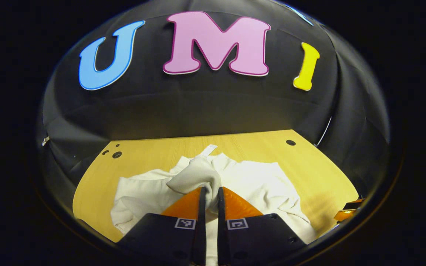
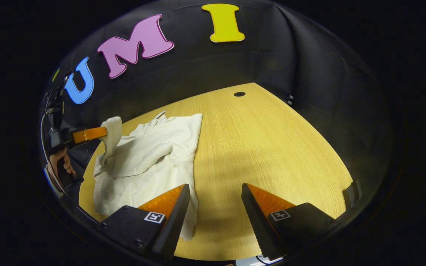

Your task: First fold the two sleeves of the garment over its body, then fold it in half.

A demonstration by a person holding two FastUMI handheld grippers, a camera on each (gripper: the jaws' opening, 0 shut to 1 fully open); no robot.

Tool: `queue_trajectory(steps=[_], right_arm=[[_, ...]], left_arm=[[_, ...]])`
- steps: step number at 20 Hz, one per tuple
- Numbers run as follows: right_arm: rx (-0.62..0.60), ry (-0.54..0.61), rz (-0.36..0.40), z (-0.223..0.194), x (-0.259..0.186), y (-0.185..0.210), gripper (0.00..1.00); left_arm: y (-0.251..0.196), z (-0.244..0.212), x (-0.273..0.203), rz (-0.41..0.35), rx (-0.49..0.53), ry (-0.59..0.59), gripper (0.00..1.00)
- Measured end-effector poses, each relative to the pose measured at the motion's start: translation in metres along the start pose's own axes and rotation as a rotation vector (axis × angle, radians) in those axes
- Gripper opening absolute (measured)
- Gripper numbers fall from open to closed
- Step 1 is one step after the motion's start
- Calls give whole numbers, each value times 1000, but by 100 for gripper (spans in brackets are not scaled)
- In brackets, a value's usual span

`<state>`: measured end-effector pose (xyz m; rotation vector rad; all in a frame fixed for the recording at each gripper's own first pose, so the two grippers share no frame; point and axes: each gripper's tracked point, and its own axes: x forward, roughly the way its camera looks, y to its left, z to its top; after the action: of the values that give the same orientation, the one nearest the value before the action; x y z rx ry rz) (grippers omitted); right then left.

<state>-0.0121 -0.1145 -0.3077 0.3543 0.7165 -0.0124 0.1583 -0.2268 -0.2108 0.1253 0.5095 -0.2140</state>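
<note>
Garment [image 2: 150, 155] sleeve [image 1: 194, 177] pinched by left gripper [image 1: 211, 195] (bare table [image 2: 264, 147] rightward).

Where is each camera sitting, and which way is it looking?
Left gripper view: rides on the left gripper, looking along its fingers, shut on a lifted sleeve of the white garment.
Right gripper view: rides on the open right gripper, looking over the wooden table; a hand holds the other gripper far left.
Both views share the garment, table and left gripper.
</note>
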Motion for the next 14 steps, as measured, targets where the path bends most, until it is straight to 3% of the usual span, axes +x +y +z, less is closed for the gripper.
queue_trajectory(steps=[4, 6, 7, 10, 12, 14], right_arm=[[-13, 20, 8, 1, 5, -11, 87], [-19, 29, 12, 1, 10, -19, 87], [-22, 34, 16, 1, 12, -21, 87], [-29, 40, 33, 0, 20, -26, 87], [-29, 45, 42, 0, 23, -26, 87], [-25, 48, 48, -1, 22, -25, 87]], left_arm=[[-24, -18, 18, -17, 21, 50, 19], [-43, -31, 25, -64, 1, 90, 27], [-49, -33, 28, -74, -7, 97, 37], [-65, -38, 30, -92, -7, 103, 35], [-81, -37, 29, -125, -11, 104, 45], [-92, -39, 22, -159, -30, 103, 62]])
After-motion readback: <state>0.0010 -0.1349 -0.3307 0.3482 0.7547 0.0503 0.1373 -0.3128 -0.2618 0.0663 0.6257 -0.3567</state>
